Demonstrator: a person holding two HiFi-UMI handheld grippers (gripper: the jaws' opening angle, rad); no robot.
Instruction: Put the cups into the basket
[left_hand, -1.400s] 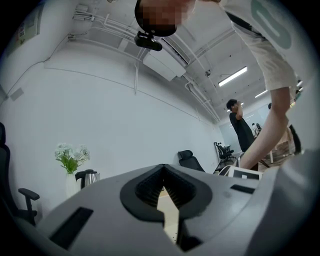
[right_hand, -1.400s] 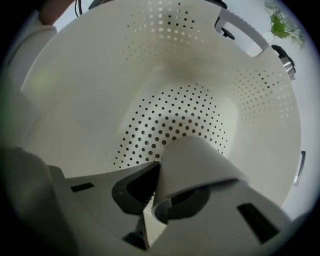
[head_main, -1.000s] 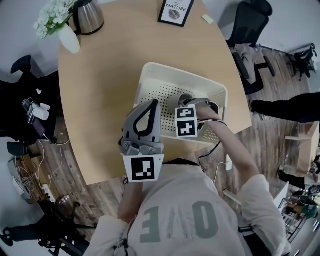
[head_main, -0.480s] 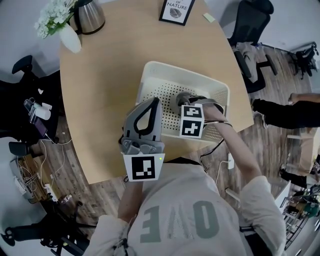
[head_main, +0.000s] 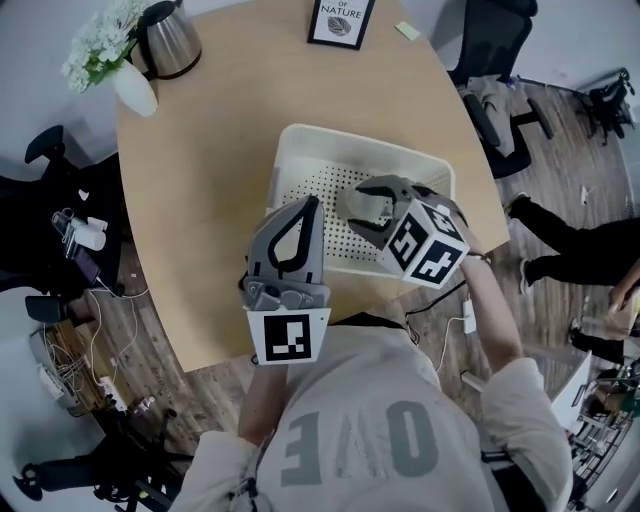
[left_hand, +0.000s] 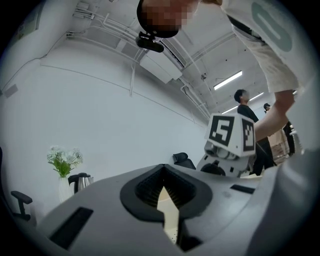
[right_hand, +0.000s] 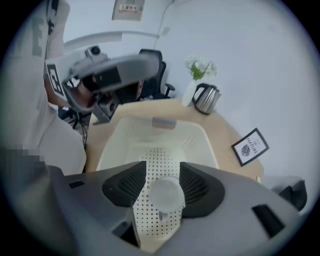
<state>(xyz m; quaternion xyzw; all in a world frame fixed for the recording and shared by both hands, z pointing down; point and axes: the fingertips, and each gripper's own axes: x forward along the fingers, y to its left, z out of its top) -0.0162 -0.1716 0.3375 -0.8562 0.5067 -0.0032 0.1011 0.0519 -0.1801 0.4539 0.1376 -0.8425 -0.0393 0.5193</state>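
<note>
The white perforated basket (head_main: 300, 165) stands on the round wooden table (head_main: 200, 170). My right gripper (head_main: 372, 200) hangs over the basket's middle and points steeply down. Its jaws have just been opening and now stand open. In the right gripper view a clear cup (right_hand: 165, 196) stands upright on the basket (right_hand: 125, 135) floor, below the right gripper (right_hand: 162, 166) and free of both pads. In the head view the gripper hides the cup. My left gripper (head_main: 312, 205) rests level at the basket's near left rim. In its own view the left gripper (left_hand: 164, 172) is shut and holds nothing.
A white vase of flowers (head_main: 120, 60) and a steel kettle (head_main: 170, 35) stand at the table's far left. A framed picture (head_main: 340, 20) and a small note (head_main: 407, 32) lie at the far edge. An office chair (head_main: 490, 50) and a person's legs (head_main: 570, 235) are to the right.
The right gripper let go of the cup on the basket floor, rose above the basket and rolled, its marker cube swinging right. The left gripper stayed put.
</note>
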